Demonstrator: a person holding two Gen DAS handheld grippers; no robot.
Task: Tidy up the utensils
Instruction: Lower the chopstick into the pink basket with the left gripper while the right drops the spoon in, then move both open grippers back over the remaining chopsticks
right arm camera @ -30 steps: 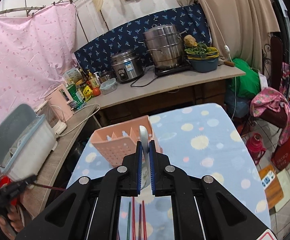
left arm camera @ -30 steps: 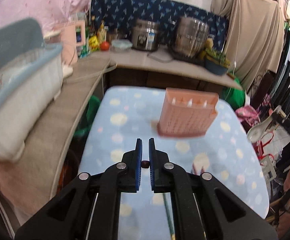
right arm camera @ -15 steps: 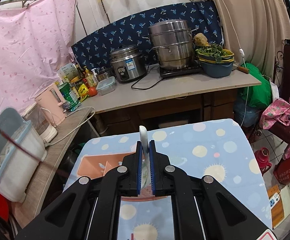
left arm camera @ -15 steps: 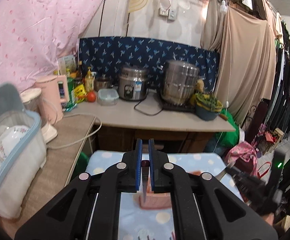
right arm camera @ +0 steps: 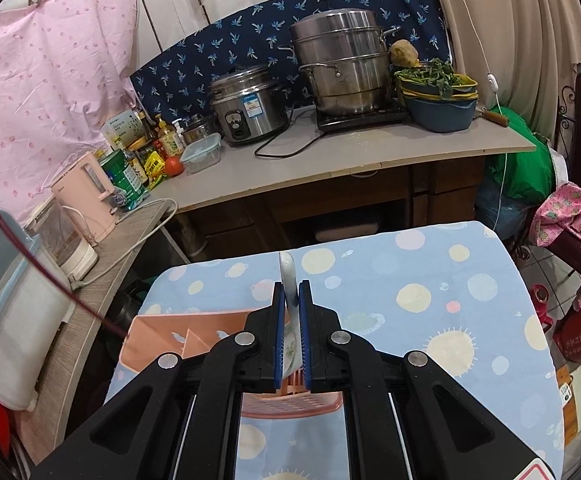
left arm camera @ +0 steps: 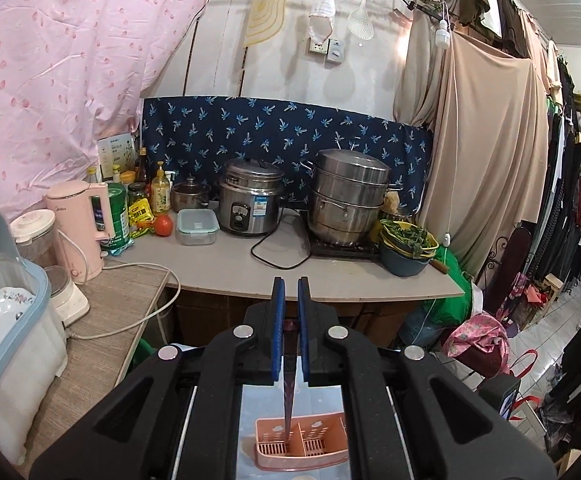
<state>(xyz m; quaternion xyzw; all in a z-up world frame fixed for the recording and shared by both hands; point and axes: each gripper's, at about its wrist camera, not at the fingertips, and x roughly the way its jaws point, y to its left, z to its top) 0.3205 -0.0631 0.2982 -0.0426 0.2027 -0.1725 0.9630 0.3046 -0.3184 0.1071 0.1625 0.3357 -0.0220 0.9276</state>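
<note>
My left gripper is shut on a dark red chopstick. The chopstick hangs straight down and its tip is inside the left compartment of the pink utensil holder on the table below. My right gripper is shut on a white ceramic spoon, held upright right above the pink utensil holder. The chopstick also shows as a long red line at the left of the right wrist view.
The table has a blue cloth with pale dots. Behind it a counter holds a rice cooker, a steel steamer pot, a pink kettle and bottles. A dish box stands at the left.
My left gripper has risen and tilted up, so the chopstick now hangs down into the holder. My right gripper with the spoon has moved closer, above the holder.
</note>
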